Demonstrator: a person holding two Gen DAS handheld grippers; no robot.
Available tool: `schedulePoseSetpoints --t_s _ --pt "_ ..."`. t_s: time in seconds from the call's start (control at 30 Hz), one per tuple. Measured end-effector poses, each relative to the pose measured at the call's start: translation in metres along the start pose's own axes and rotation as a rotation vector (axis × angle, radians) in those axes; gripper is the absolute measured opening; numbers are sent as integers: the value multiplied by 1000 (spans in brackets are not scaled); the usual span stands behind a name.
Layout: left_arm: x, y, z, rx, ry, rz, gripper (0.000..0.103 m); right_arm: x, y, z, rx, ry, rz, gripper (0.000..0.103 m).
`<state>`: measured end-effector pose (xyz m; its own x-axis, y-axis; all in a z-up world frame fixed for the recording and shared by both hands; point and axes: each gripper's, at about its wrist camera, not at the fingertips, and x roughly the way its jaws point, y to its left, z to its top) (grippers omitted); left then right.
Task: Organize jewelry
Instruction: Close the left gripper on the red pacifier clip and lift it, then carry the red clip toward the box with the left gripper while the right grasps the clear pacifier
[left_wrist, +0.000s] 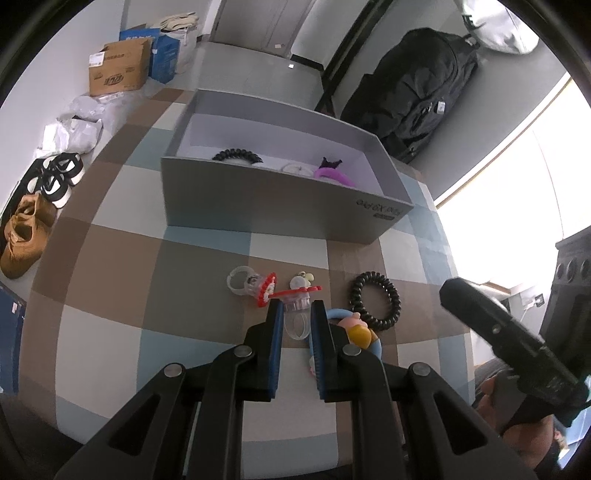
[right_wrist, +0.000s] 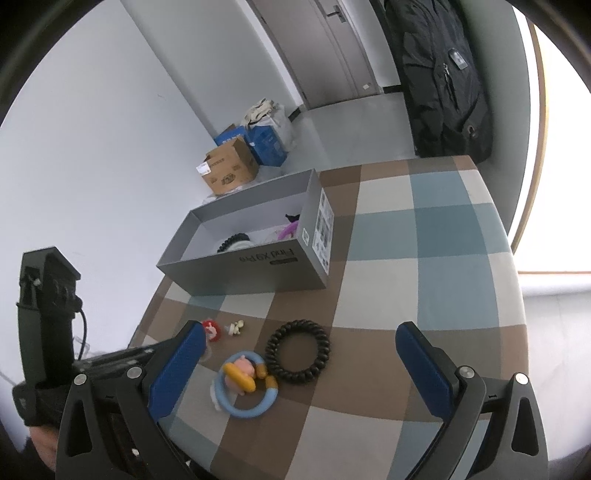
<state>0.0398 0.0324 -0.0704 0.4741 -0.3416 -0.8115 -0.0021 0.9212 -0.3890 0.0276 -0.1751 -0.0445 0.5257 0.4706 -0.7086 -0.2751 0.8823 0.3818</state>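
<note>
left claw (left_wrist: 295, 314) narrowed on a clear ring (left_wrist: 296, 317) with a red-trimmed top, down on the checked table (left_wrist: 110, 258) — pads at both sides, contact hard to confirm. second clear ring (left_wrist: 242, 280) at 10 o'clock from it, black coil (left_wrist: 375, 301) at 2 o'clock, blue ring (left_wrist: 347, 328) with a pink charm just beside the right pad. grey box (left_wrist: 280, 206) at 12 o'clock, holding another black coil (left_wrist: 236, 155) and a purple piece (left_wrist: 332, 173). right claw (right_wrist: 299, 363) released wide — raised over the blue ring (right_wrist: 245, 384) and black coil (right_wrist: 297, 350), gripping nothing.
</note>
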Motion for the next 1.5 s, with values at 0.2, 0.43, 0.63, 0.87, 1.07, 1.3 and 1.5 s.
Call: schedulePoseSetpoints --t_s 0.2,0.43,0.63,0.87,1.07,1.3,1.5 --pt "-19 9 7 -57 -58 -68 10 0 3 -3 -14 9 -5 103" --pt "-50 27 20 -131 -177 -146 10 -4 21 0 -68 -3 30 103" --pt "-60 43 25 -175 -216 -177 10 6 48 3 -153 24 63 101" --pt "-67 56 24 -197 -223 -201 10 37 77 1 -245 119 78 82" --pt "-71 64 26 -220 -224 -233 10 68 103 -5 -354 193 53 73" --pt "-73 71 26 -242 -224 -250 10 89 121 -12 -468 228 -12 54" --pt "-73 77 27 -267 -218 -269 10 103 130 -17 -561 236 -94 31"
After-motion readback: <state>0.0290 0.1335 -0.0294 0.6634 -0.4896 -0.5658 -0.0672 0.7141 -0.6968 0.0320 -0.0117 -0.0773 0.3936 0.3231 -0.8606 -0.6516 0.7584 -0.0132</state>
